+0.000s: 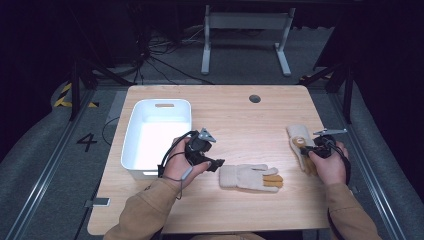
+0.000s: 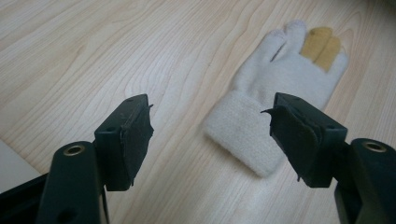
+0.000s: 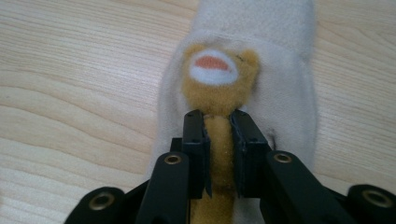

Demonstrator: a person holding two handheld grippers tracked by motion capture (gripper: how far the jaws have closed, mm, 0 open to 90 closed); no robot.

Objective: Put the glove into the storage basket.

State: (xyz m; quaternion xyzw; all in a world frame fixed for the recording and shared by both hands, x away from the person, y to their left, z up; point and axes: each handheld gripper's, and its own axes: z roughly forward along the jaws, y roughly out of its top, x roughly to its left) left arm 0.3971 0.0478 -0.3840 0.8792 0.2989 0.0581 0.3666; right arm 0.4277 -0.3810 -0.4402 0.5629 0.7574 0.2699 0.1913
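Overhead, a light wooden table (image 1: 235,210) is recorded with a white bin (image 1: 134,145) at its left side. A cream glove (image 1: 250,177) lies flat near the table's middle, just beside the left gripper (image 1: 216,164). A second glove (image 1: 300,145) lies at the right, with the right gripper (image 1: 306,149) set on it.

From the left gripper view, the jaws are seen wide apart and empty, aimed at the knitted cuff (image 2: 243,135) of the cream glove (image 2: 280,79). For a sound pick, the jaws should be lowered squarely over the cuff before closing. Contact with the table cannot be judged.

From the right gripper view, the jaws are found clamped on a raised tan plush strip (image 3: 219,154) on the second glove (image 3: 289,93). A slow, vertical lift is advised, since only the strip is held. The glove's fingers are cut off below, and whether cream fabric is also pinched is hidden.
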